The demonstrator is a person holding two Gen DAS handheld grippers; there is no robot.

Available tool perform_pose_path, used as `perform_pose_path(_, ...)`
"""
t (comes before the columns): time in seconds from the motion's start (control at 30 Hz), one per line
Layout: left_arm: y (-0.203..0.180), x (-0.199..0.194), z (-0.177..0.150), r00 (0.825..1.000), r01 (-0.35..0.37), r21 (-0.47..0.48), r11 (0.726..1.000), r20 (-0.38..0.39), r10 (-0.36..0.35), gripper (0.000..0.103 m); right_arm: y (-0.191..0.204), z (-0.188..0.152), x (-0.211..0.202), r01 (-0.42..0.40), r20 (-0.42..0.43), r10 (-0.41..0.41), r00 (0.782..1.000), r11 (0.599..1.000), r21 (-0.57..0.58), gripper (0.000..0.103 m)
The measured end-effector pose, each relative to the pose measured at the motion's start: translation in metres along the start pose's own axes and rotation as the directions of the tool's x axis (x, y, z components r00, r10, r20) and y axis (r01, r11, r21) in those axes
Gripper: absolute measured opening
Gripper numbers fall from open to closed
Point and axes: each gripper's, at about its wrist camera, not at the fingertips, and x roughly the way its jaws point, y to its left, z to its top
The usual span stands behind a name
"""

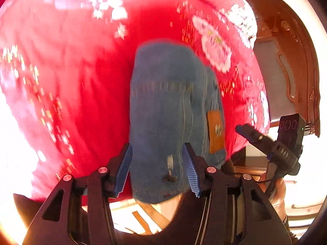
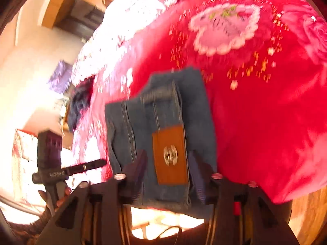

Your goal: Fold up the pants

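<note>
Left hand-held gripper (image 1: pixel 158 170) sitting closest to the lens at 6 o'clock of the left wrist view, blue ribbed pads (image 1: pixel 123 171) spread apart, straddling the near end of the folded jeans (image 1: pixel 171 110) without pressing on the denim: released. Jeans lying in a compact folded stack on the red floral blanket (image 1: pixel 71 85), running from 6 o'clock up toward centre, near edge hanging at the bed edge. Brown leather patch (image 1: pixel 215 130) showing on the stack's right side, at about 4 o'clock of centre.

Right hand-held gripper (image 2: pixel 167 171) in the right wrist view likewise standing unclenched, dark fingers (image 2: pixel 138 167) flanking the leather patch (image 2: pixel 170 155) on either side, gaps showing between pads and denim; nothing grasped. Jeans (image 2: pixel 159 122) here lying from 6 o'clock to centre on the blanket (image 2: pixel 255 112), layered edges visible at the far end. White-edged heart motif (image 2: pixel 222 28) sitting on the blanket at 1 o'clock.

Each wrist view catching the other gripper at the frame side: right one (image 1: pixel 271 143) at 3 o'clock, left one (image 2: pixel 67 167) at 8 o'clock. Carved wooden headboard (image 1: pixel 294 61) standing at 2 o'clock in the left view. Frames blurred.
</note>
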Motion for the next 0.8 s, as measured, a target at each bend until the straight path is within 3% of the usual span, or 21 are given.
perform_pose_path(0.17, 0.012, 0.018, 0.029, 1.0, 0.003, -0.085, 0.996, -0.002, -0.004, 0.049, -0.006, 0.03, 0.029, -0.063, 0.015, 0.062, 0.998, 0.997, 0.047, 0.053)
perform_pose_path(0.3, 0.015, 0.036, 0.042, 1.0, 0.014, -0.107, 0.994, -0.001, -0.014, 0.052, -0.01, 0.044, 0.069, -0.015, 0.004, 0.015, 1.0, 1.0, 0.028, 0.052)
perform_pose_path(0.37, 0.018, 0.045, 0.045, 0.999, 0.027, -0.129, 0.991, -0.026, -0.03, 0.052, -0.016, 0.043, 0.085, -0.038, -0.022, 0.039, 0.999, 0.999, 0.031, 0.033)
perform_pose_path(0.4, 0.017, 0.045, 0.045, 0.998, 0.038, -0.143, 0.989, -0.034, -0.043, 0.048, -0.013, 0.043, 0.088, -0.052, -0.029, 0.053, 0.998, 0.999, 0.015, 0.014)
perform_pose_path(0.43, 0.016, 0.041, 0.045, 0.998, 0.042, -0.152, 0.988, -0.033, -0.047, 0.044, -0.008, 0.043, 0.086, -0.054, -0.027, 0.054, 0.998, 0.999, -0.001, 0.008)
perform_pose_path(0.57, -0.005, 0.03, 0.042, 0.996, 0.093, -0.164, 0.982, 0.008, -0.093, 0.044, 0.013, 0.048, 0.049, -0.103, 0.033, 0.105, 0.994, 0.994, -0.046, 0.005)
perform_pose_path(0.63, -0.015, 0.032, 0.044, 0.996, 0.093, -0.167, 0.982, 0.02, -0.091, 0.044, 0.022, 0.051, 0.029, -0.084, 0.074, 0.089, 0.993, 0.994, -0.076, 0.005)
perform_pose_path(0.67, -0.018, 0.036, 0.046, 0.997, 0.073, -0.168, 0.983, 0.025, -0.07, 0.044, 0.02, 0.054, 0.022, -0.059, 0.093, 0.066, 0.993, 0.995, -0.075, 0.005)
perform_pose_path(0.73, -0.022, 0.052, 0.052, 0.999, -0.037, -0.158, 0.987, 0.021, 0.041, 0.046, 0.01, 0.059, 0.018, 0.037, 0.124, -0.028, 0.992, 0.997, -0.071, 0.004)
perform_pose_path(0.8, -0.02, 0.072, 0.056, 0.993, -0.118, -0.15, 0.982, -0.018, 0.117, 0.05, -0.013, 0.065, 0.037, 0.086, 0.059, -0.084, 0.995, 0.996, -0.023, 0.005)
